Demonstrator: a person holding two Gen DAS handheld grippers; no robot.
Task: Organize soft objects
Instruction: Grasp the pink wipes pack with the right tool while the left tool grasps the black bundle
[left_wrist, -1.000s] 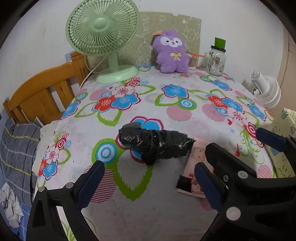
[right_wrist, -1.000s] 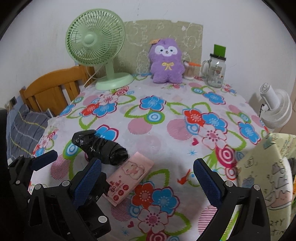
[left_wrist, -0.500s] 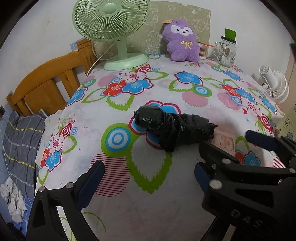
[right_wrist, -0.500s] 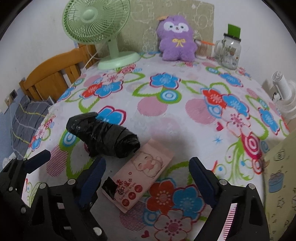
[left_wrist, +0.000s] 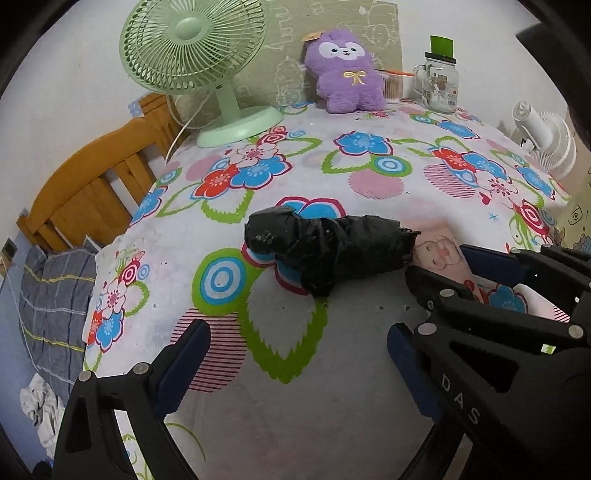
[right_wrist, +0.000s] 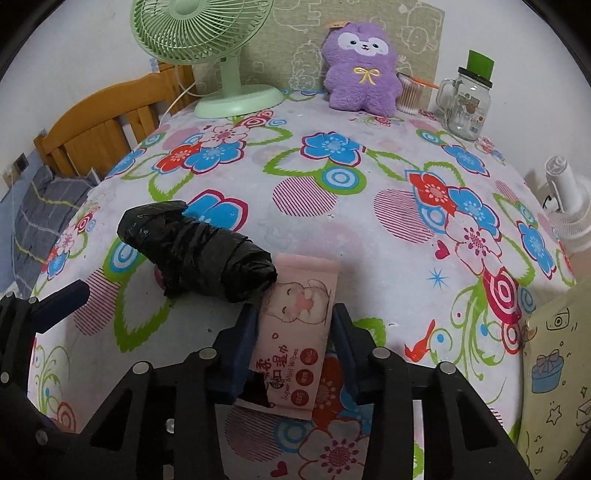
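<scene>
A pink pack of wet wipes (right_wrist: 299, 332) lies on the flowered tablecloth (right_wrist: 369, 221). My right gripper (right_wrist: 295, 343) is shut on the pack, one finger on each long side. A black plastic-wrapped roll (right_wrist: 199, 254) lies just left of the pack, touching its far corner. In the left wrist view the roll (left_wrist: 328, 251) lies ahead of my left gripper (left_wrist: 295, 362), which is open and empty. The right gripper (left_wrist: 517, 295) crosses that view's right side, over the pack (left_wrist: 439, 251). A purple plush toy (right_wrist: 362, 66) sits upright at the table's far edge.
A green desk fan (right_wrist: 207, 48) stands at the far left. A glass mug jar with a green lid (right_wrist: 469, 103) and a cup of cotton swabs (right_wrist: 408, 96) stand at the far right. A wooden bed frame (left_wrist: 92, 184) is left of the table, a white fan (left_wrist: 550, 144) on the right.
My right gripper has moved down and forward and closed its fingers on the wipes pack. The left gripper has tilted down toward the black roll and stays open.
</scene>
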